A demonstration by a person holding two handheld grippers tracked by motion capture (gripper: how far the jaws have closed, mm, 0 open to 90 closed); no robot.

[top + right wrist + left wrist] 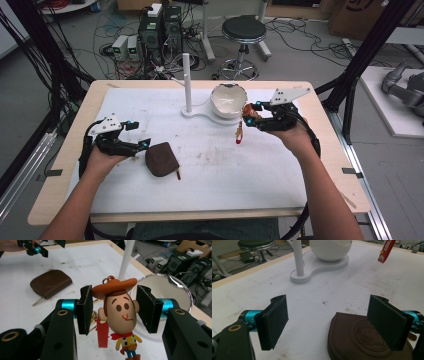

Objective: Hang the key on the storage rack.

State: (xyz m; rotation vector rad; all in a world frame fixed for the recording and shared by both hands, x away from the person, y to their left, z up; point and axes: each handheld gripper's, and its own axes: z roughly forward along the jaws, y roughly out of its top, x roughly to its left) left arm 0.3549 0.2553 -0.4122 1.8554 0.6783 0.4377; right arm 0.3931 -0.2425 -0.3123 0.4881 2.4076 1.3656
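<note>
My right gripper [250, 119] [116, 305] is shut on the head of a small cowboy figure keychain [121, 312] [248, 112] and holds it in the air beside the white bowl [228, 100]. A red tag [239, 137] [102, 333] [386, 251] dangles beneath the figure. A brown zip pouch [161, 159] [357, 340] [50, 283] lies flat on the table at the left. My left gripper [138, 135] [328, 302] stands open just left of the pouch, with its right jaw over the pouch's edge and nothing gripped.
The white bowl [329, 250] sits on a white stand base [312, 267] with an upright pole [186, 82] [127, 258] at the table's far middle. White paper [225, 170] covers the tabletop. A stool [243, 31] and electronics stand on the floor beyond.
</note>
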